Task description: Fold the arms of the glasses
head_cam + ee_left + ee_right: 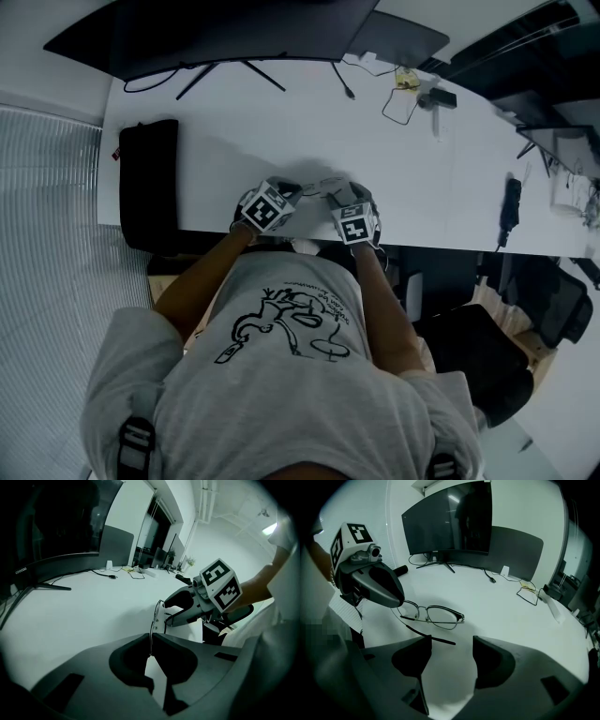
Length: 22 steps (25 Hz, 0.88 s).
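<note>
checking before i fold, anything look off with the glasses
Nothing looks damaged. The glasses are held at one end by the left gripper; one arm juts out unfolded toward the right gripper's open jaws.

An office: a long white tabletop (281, 131) carries a wide curved monitor (447, 520) at 12 o'clock and loose cables (401, 103) at 1 o'clock, with more dark screens (161, 555) on desks farther along the plain white room.

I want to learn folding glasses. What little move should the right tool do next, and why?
Probably nudge the right tool forward to push the sticking-out arm closed: its jaws are open and empty, and the left tool pinches the glasses steady.
</note>
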Available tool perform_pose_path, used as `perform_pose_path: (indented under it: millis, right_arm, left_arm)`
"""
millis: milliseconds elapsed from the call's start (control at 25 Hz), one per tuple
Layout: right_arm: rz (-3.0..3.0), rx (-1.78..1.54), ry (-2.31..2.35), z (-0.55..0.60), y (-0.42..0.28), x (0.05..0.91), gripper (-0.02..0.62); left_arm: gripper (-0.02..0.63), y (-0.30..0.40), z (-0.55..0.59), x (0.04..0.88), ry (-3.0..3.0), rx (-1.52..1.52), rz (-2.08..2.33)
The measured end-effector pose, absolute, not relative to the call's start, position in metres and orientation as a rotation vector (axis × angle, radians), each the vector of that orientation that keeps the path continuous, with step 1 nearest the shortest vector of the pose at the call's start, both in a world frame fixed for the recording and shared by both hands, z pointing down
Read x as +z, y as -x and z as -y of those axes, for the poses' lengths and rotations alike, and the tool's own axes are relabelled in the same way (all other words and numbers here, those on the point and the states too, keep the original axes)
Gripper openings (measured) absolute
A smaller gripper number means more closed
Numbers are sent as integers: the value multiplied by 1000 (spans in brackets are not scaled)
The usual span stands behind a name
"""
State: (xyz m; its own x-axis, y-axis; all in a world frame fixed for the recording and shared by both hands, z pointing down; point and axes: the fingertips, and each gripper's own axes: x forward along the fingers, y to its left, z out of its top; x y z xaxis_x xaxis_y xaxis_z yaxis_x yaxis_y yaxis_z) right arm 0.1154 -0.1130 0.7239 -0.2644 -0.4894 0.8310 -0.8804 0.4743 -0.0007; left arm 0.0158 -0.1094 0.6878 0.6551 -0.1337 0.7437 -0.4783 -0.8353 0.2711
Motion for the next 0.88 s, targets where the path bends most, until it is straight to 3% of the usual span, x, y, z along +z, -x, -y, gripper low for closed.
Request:
perform_pose_path:
  millis: [720, 880]
  right_arm:
    - [1922, 613, -1134, 118, -114, 726, 273]
    - [1961, 643, -1120, 117, -107, 722, 207]
  left_arm:
    - [34, -19, 98, 690, -2475, 1123, 438]
    - [34, -15, 108, 688, -2508, 1123, 510]
